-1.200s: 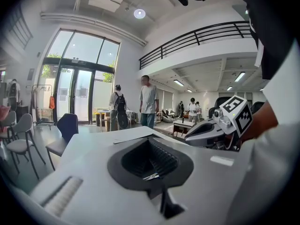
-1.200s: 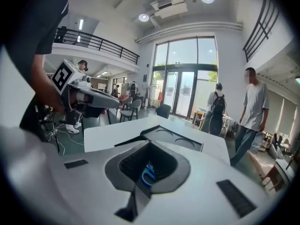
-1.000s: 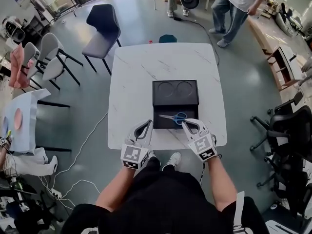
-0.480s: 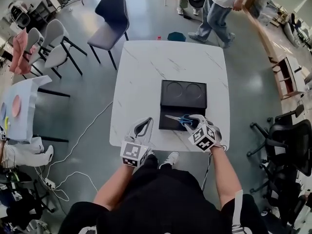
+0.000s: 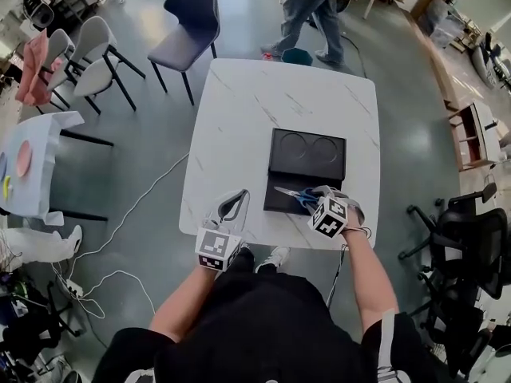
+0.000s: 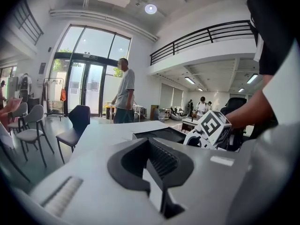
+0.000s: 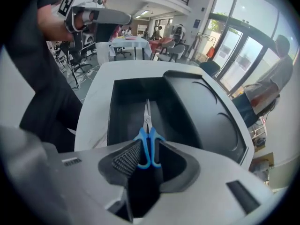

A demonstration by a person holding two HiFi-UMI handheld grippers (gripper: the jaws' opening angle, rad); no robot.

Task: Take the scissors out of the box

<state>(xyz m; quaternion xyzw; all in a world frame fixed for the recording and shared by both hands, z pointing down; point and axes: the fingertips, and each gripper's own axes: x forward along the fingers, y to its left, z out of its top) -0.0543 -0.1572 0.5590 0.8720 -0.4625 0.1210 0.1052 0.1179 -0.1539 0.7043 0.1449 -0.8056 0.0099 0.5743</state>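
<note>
where the right hand-held gripper [image 7: 147, 154] reaches in from the near side, its jaws are pressed onto the blue handles of the scissors [image 7: 149, 142]. the blades point away along the open compartment of the black box [image 5: 307, 166]. whether the blades touch the compartment floor cannot be told. the box's far half is a panel with two round recesses. the box sits toward the near right of the white marbled worktop [image 5: 263, 102]. the left hand-held gripper [image 5: 237, 202], jaws together and holding nothing, sits at the worktop's near edge, just left of the box. beyond the far edge are a dark chair [image 5: 188, 18] and a person [image 5: 307, 2] in mid-step.
</note>
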